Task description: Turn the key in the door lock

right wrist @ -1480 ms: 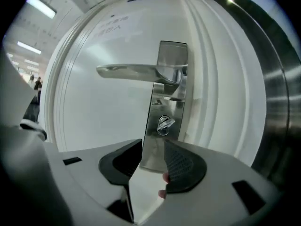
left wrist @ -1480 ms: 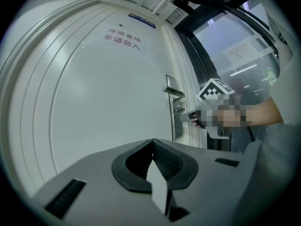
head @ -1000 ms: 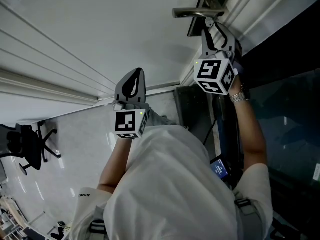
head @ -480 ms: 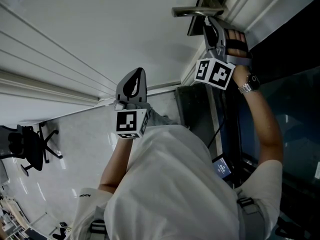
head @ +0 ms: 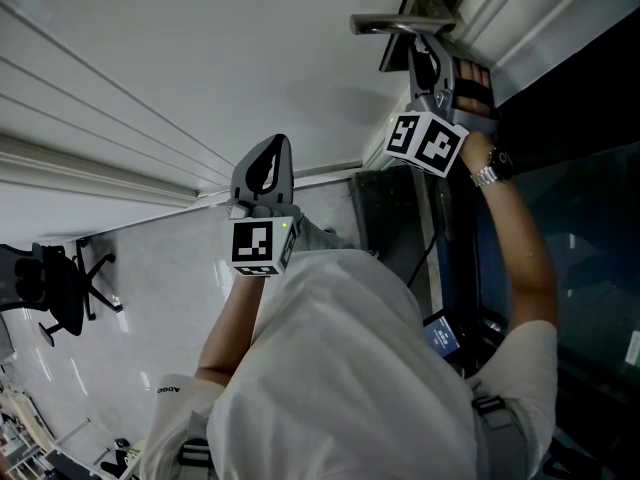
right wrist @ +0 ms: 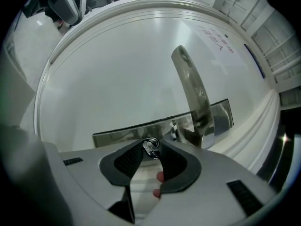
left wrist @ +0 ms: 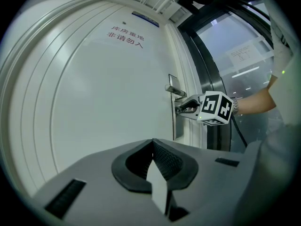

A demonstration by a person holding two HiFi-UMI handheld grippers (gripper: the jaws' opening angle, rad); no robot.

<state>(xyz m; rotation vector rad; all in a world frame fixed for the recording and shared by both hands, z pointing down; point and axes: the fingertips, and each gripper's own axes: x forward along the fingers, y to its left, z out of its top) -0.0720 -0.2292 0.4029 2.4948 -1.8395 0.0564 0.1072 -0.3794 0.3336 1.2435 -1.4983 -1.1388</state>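
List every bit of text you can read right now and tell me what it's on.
"库房重地" over "非请勿入": red characters on the white door.
Blue plate above the door: too small to read.
Paper notice on the glass: blurred, unreadable.
Print on the person's sleeve: small and upside down, not legible.
Marker cube: square patterns only, no words.

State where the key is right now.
In the right gripper view, the key sits low at centre, in the lock plate just left of the handle, between the jaws of the right gripper, which have just been closing on it.
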